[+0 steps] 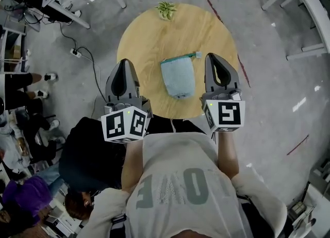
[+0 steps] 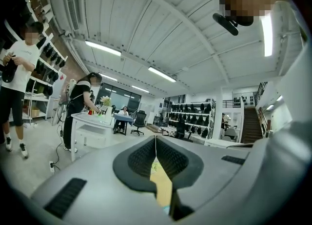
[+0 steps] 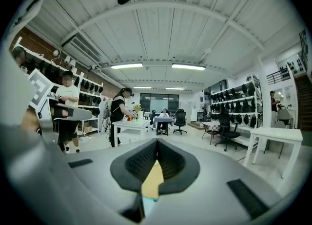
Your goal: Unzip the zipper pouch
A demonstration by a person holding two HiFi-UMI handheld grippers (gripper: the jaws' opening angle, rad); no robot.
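Shirt print reads "LOVE" inverted; left gripper and right gripper, level, jaws pressed together and empty, flank the pouch near the table's near edge.

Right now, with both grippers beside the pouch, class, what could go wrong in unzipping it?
1. The left gripper and right gripper are both shut and nothing pins the pouch, so tugging the zipper could simply drag it across the table.
2. The zipper pull is small and sits at the far corner; shut jaws may nudge it aside.
3. A sliding pouch might hit the plant.
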